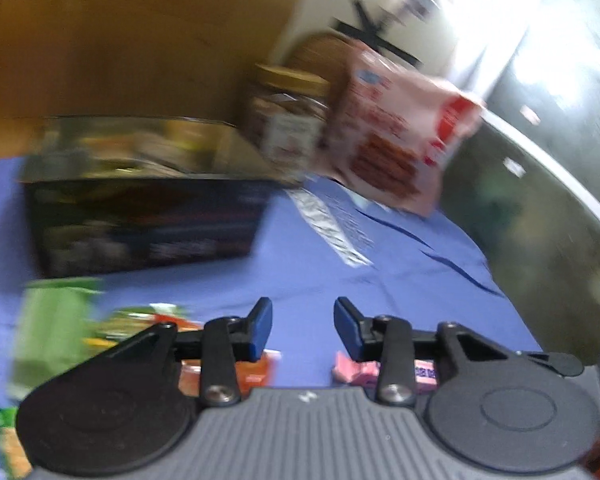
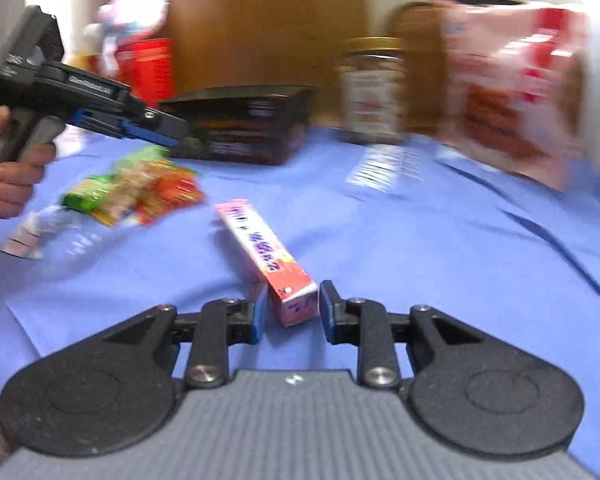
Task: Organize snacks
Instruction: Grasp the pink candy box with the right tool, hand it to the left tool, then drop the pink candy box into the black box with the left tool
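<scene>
A long pink snack box (image 2: 266, 254) lies on the blue cloth (image 2: 420, 264), its near end between the open fingers of my right gripper (image 2: 292, 310); the pads do not press on it. My left gripper (image 1: 303, 326) is open and empty above the cloth, and it also shows in the right wrist view (image 2: 156, 130), held near the black box (image 2: 244, 128). Green and orange snack packets (image 2: 136, 190) lie left of the pink box. The black box (image 1: 144, 224) is open on top and holds several snacks.
A jar with a gold lid (image 2: 372, 88) and a pink-and-red snack bag (image 2: 516, 92) stand at the back right. A crumpled clear wrapper (image 2: 48, 232) lies at the left. A wooden panel (image 2: 268, 20) rises behind the table. The table edge (image 1: 512, 280) runs at the right.
</scene>
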The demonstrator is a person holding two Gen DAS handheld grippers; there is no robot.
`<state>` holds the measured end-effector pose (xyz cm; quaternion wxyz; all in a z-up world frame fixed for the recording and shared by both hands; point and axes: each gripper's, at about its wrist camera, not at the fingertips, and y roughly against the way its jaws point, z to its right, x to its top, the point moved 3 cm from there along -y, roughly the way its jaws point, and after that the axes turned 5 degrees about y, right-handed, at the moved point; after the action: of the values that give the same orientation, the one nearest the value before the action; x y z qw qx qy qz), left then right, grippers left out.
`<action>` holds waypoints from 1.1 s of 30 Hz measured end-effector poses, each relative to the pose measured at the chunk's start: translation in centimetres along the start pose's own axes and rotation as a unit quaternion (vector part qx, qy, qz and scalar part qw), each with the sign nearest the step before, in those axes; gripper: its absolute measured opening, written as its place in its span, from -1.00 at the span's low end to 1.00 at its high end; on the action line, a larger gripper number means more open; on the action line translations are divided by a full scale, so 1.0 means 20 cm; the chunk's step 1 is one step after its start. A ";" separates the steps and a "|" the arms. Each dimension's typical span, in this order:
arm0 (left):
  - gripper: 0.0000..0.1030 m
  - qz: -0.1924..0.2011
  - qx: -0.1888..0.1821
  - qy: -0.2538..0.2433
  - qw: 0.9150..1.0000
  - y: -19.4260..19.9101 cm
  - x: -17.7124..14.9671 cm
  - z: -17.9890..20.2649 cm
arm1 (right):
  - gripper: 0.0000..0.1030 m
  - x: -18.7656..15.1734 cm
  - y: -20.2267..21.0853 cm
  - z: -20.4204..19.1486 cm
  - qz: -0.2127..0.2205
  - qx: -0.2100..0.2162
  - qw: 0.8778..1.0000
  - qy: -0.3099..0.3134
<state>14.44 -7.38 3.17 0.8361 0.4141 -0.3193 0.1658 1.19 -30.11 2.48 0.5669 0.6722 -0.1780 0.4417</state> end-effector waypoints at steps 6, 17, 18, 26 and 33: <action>-0.16 -0.059 0.001 -0.006 0.998 -0.20 -0.10 0.12 | -0.33 -0.05 0.02 -0.04 0.007 -0.019 1.000 -0.013; -0.45 -0.019 0.012 -0.009 1.000 -0.04 -0.05 0.16 | -0.50 0.10 -0.10 -0.05 0.042 -0.009 0.998 -0.043; -0.45 0.001 0.017 -0.010 1.000 0.01 0.00 0.14 | -0.50 0.16 -0.12 -0.06 0.055 -0.004 0.998 -0.037; -0.45 0.119 0.095 0.046 0.987 0.27 0.46 -0.30 | -0.50 0.79 -0.61 -0.19 0.112 0.052 0.992 0.000; -0.36 0.098 0.186 0.037 0.977 0.10 0.54 -0.54 | -0.39 0.92 -0.95 -0.27 0.072 0.049 0.996 0.008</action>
<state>25.62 2.53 6.58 0.7353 0.5229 -0.2910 0.3182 23.31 -14.77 5.43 0.5015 0.6811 -0.1988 0.4950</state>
